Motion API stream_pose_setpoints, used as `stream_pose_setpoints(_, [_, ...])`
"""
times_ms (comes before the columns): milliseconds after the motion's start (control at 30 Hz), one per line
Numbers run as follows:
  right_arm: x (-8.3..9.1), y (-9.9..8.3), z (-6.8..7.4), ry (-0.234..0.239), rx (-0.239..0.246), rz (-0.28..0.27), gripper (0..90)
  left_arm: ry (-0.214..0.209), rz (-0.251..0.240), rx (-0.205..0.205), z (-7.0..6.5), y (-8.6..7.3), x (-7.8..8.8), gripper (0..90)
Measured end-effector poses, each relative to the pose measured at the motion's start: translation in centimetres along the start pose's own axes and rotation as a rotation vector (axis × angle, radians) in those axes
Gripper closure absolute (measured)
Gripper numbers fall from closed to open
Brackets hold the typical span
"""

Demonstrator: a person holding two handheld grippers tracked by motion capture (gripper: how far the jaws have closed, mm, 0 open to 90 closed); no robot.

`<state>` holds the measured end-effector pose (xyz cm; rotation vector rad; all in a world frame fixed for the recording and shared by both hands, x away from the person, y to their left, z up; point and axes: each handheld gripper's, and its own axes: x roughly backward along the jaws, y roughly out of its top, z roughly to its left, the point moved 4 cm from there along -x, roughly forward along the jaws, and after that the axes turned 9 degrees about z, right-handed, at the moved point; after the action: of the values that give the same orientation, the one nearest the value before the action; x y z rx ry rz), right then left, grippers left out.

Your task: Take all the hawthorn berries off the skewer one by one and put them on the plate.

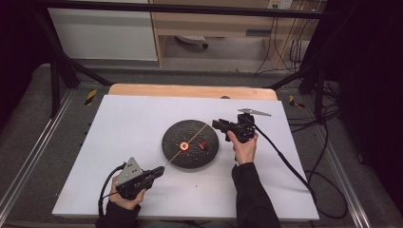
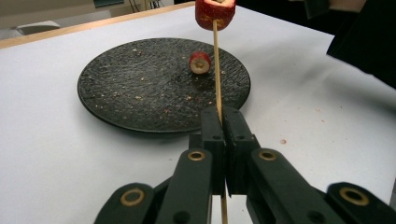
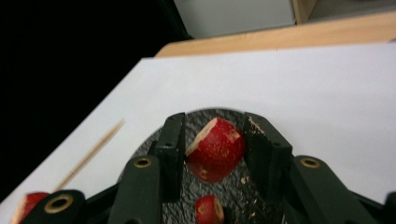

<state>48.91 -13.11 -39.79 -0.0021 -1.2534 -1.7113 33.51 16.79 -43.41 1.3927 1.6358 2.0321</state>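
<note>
high view: white bench (image 1: pixel 133 123) inside a dark frame, black plate (image 1: pixel 190 144) at its middle.

left gripper view: left hand-held gripper (image 2: pixel 223 122) clamps a skewer (image 2: pixel 216 70) bearing a fruit chunk (image 2: pixel 215 13) above the plate.

right gripper view: right hand-held gripper (image 3: pixel 212 154) holds a red fruit piece (image 3: pixel 217 149) over the plate; another piece (image 3: pixel 209 210) lies below.

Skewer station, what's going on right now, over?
Left gripper shut on skewer, one fruit piece threaded. Right gripper clamps second piece above plate. Third piece on plate. Nothing blocking.
</note>
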Motion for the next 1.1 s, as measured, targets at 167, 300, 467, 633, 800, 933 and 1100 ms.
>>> stream_pose_setpoints(167, [-2.3,-1.4,-0.3,-0.003,-0.001,0.047,61.2,0.0,-0.001,0.002,0.1,0.0,0.0,88.1])
stream_pose_setpoints(300, [-3.9,-2.5,-0.5,-0.008,-0.007,0.081,61.2,0.0,0.0,0.003,0.1,0.0,0.0,88.1])
stream_pose_setpoints(467, [-5.5,-3.6,-1.0,-0.034,0.001,0.121,61.1,-0.002,0.003,0.001,0.0,0.0,-0.1,88.1])
stream_pose_setpoints(633, [-6.2,-4.2,-1.5,-0.066,0.014,0.146,60.8,-0.003,0.004,0.001,0.0,0.0,-0.1,88.1])
stream_pose_setpoints(800, [-6.4,-4.5,-1.7,-0.082,0.015,0.165,60.0,-0.004,0.009,-0.001,0.0,-0.1,-0.1,88.1])
stream_pose_setpoints(933, [-6.0,-4.3,-1.6,-0.085,0.022,0.161,56.5,-0.004,0.01,-0.004,0.0,0.0,-0.1,88.2])
stream_pose_setpoints(1100, [-4.6,-3.5,-1.0,-0.087,0.053,0.138,49.6,-0.004,0.009,-0.003,0.0,0.0,-0.1,88.1])
